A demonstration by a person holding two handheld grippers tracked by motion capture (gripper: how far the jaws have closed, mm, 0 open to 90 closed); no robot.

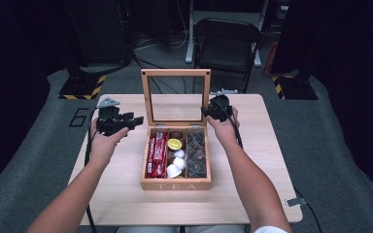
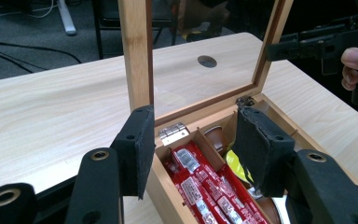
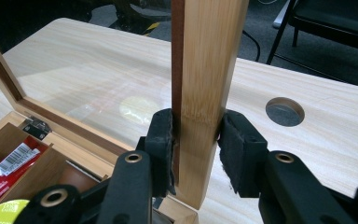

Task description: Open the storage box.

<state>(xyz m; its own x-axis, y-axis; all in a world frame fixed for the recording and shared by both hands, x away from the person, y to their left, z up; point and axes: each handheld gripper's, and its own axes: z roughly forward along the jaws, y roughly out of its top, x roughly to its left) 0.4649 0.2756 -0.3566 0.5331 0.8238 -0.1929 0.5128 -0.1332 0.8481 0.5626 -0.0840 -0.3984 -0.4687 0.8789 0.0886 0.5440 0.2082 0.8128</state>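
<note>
A wooden tea box (image 1: 176, 184) stands in the middle of the table with its glass-paned lid (image 1: 176, 73) upright. Inside lie red packets (image 1: 157, 155), a yellow capsule (image 1: 174, 144), white capsules (image 1: 176, 165) and dark tea bags (image 1: 197, 153). My right gripper (image 1: 208, 111) is shut on the lid's right frame bar (image 3: 209, 60), with both pads pressing on the wood around (image 3: 196, 140). My left gripper (image 1: 137, 120) hovers just left of the lid's left bar (image 2: 137, 51). Its jaws (image 2: 193, 140) stand open, with nothing between them, over the box's back left corner.
The light wooden table (image 1: 126, 194) has bare room on both sides of the box and a round cable hole (image 3: 284, 111) behind the lid. A black folding chair (image 1: 226, 43) stands beyond the far edge. Grey floor lies all around.
</note>
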